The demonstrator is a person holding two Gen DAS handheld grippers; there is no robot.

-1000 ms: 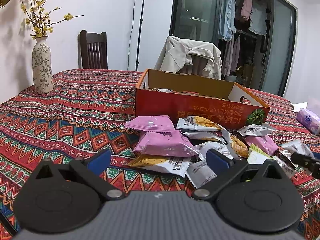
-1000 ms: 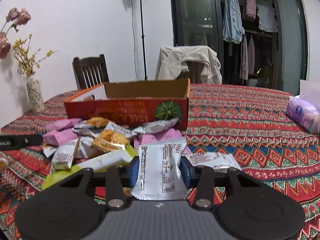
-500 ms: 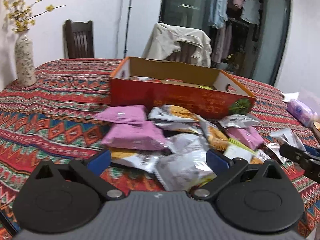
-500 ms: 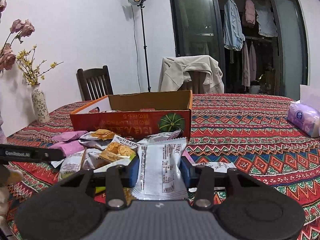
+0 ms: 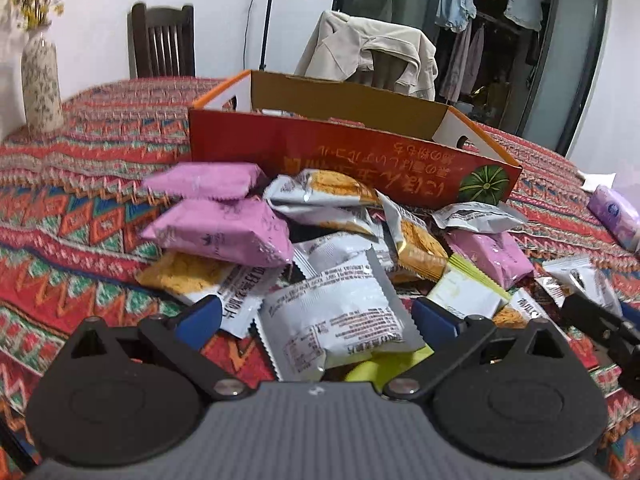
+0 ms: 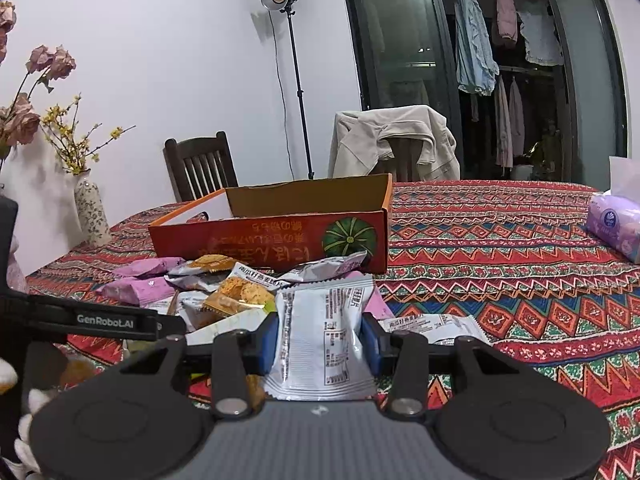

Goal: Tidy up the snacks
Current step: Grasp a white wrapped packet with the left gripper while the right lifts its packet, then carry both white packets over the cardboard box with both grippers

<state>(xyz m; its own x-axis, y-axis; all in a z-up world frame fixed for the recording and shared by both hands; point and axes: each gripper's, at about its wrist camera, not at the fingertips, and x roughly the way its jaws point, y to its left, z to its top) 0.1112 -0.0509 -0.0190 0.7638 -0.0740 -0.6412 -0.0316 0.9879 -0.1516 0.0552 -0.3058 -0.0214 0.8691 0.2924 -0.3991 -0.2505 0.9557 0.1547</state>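
Note:
Several snack packets lie heaped on the patterned tablecloth in front of an open orange-red cardboard box (image 5: 352,156) (image 6: 272,236). Two pink packets (image 5: 220,228) lie at the heap's left. My left gripper (image 5: 316,318) is open and low over the near edge of the heap. A silver packet (image 5: 336,316) lies between its blue pads (image 5: 200,318), which do not press on it. My right gripper (image 6: 320,338) is shut on another silver packet (image 6: 324,332), held upright above the cloth. The tip of the right gripper (image 5: 600,324) shows at the right of the left wrist view.
A flowered vase (image 5: 40,80) (image 6: 92,212) stands at the table's far left. A purple tissue pack (image 5: 616,216) (image 6: 616,220) lies at the right. Behind the table are a dark wooden chair (image 6: 200,168), a chair draped with a beige jacket (image 6: 396,140) and a lamp stand (image 6: 296,80).
My left gripper has moved forward and down onto the heap, still open, so a silver packet now lies between its fingers. The right gripper keeps its grip and has tipped up a little.

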